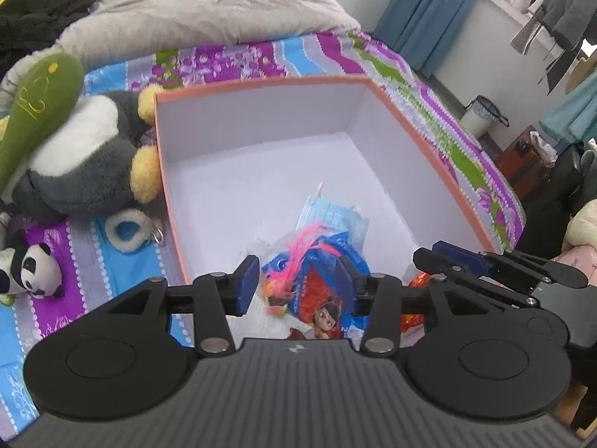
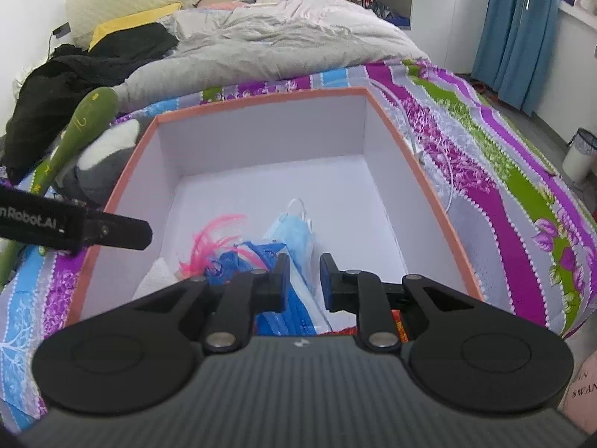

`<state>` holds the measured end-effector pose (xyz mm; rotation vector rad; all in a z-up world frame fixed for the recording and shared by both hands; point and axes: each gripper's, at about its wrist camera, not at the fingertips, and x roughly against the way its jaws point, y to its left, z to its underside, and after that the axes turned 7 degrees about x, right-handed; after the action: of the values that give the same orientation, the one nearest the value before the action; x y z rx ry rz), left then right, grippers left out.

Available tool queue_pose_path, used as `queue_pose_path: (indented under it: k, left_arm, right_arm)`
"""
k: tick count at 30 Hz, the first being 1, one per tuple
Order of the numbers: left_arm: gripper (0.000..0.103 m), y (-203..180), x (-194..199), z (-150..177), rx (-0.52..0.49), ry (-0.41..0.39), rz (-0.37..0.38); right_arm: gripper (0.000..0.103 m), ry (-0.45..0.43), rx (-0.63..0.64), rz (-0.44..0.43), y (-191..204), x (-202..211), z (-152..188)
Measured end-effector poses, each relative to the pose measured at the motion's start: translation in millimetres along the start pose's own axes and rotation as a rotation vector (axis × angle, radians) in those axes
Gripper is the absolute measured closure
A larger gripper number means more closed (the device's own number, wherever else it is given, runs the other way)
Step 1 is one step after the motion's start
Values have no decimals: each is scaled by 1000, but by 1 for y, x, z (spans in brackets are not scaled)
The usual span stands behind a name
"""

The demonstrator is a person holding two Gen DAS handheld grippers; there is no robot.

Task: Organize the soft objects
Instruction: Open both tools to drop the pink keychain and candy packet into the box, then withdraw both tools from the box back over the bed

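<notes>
- One orange-rimmed box (image 1: 406, 112) with white inside sits on the striped bedspread (image 1: 261, 56).
- At the near end of the box lies one pile: a blue face mask (image 2: 294, 224), a blue-and-red cartoon packet (image 1: 321, 298) and a pink feathery tuft (image 2: 212, 239).
- Left of the box, outside it, are four soft toys: a grey-and-white plush (image 1: 82, 160), a green plush (image 1: 37, 112) lying on it, a small panda (image 1: 33, 268) nearer, and a fluffy ring keychain (image 1: 128, 229).
- The left gripper (image 1: 298, 285) hangs over the pile, jaws partly apart astride the packet, pads not pressing it.
- The right gripper (image 2: 304, 280) is nearly closed; the mask lies under the narrow gap, apparently not gripped.
</notes>
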<state>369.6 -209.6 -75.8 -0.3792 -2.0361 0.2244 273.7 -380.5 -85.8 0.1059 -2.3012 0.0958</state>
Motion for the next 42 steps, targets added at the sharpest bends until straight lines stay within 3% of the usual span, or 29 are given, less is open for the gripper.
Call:
queue_pose_path:
  k: [13, 15, 24, 32, 42]
  left_arm:
    - [52, 28, 109, 25, -26, -271, -13]
    - [52, 38, 124, 31, -25, -299, 6]
    - [52, 74, 185, 64, -8, -427, -43]
    - [52, 113, 210, 102, 61, -449, -74]
    - [52, 161, 215, 156, 158, -448, -154]
  right_arm:
    - [79, -250, 29, -85, 43, 76, -24]
    - [79, -273, 54, -108, 57, 85, -27]
    - [79, -327, 68, -184, 106, 108, -26]
    - [79, -333, 107, -163, 150, 115, -12]
    - [79, -275, 111, -227, 195, 109, 25]
